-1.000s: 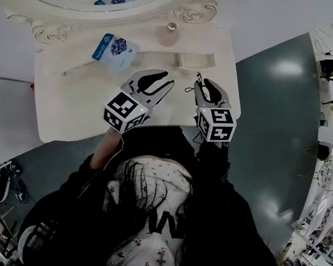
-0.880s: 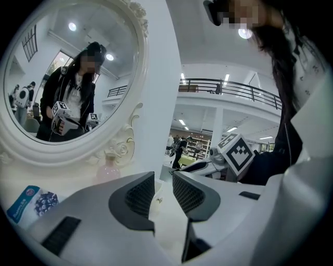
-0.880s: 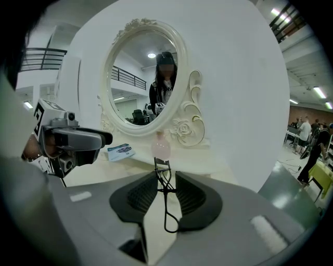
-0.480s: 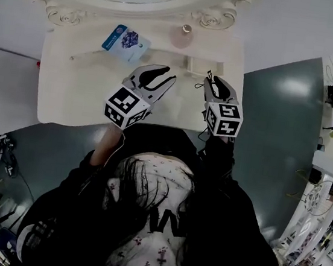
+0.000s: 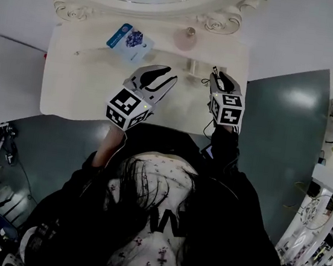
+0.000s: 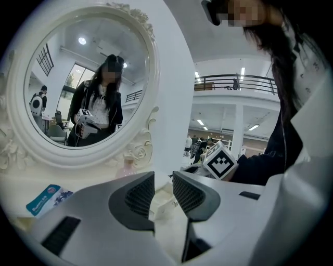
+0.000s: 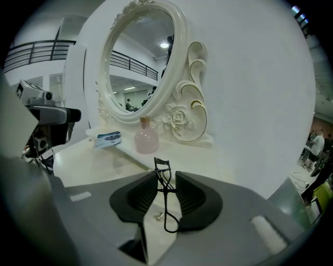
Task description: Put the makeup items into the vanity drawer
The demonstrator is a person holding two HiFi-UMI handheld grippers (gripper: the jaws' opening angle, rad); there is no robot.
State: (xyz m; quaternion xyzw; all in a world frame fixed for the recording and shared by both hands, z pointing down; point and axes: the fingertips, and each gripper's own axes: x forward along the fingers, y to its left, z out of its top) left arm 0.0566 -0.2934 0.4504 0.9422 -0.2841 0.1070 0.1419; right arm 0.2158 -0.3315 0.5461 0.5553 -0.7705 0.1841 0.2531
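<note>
Right gripper view: right tongs (image 7: 166,182) gripped eyelash curler (image 7: 165,200) near hinge, clamp head at 12 o'clock, loops at 6. Likely light, stiff, thin, slippery metal; hinge looked the best hold. Left tongs (image 6: 163,189) slightly parted, empty. Pink bottle (image 7: 146,137) stood at 11 o'clock on worktop (image 7: 93,161).

An oval mirror in a carved white frame (image 7: 138,62) stands against a plain white wall (image 7: 255,83). Glossy grey-green floor (image 5: 279,129) lies alongside. A dark-railed upper gallery (image 6: 244,83) shows behind.
</note>
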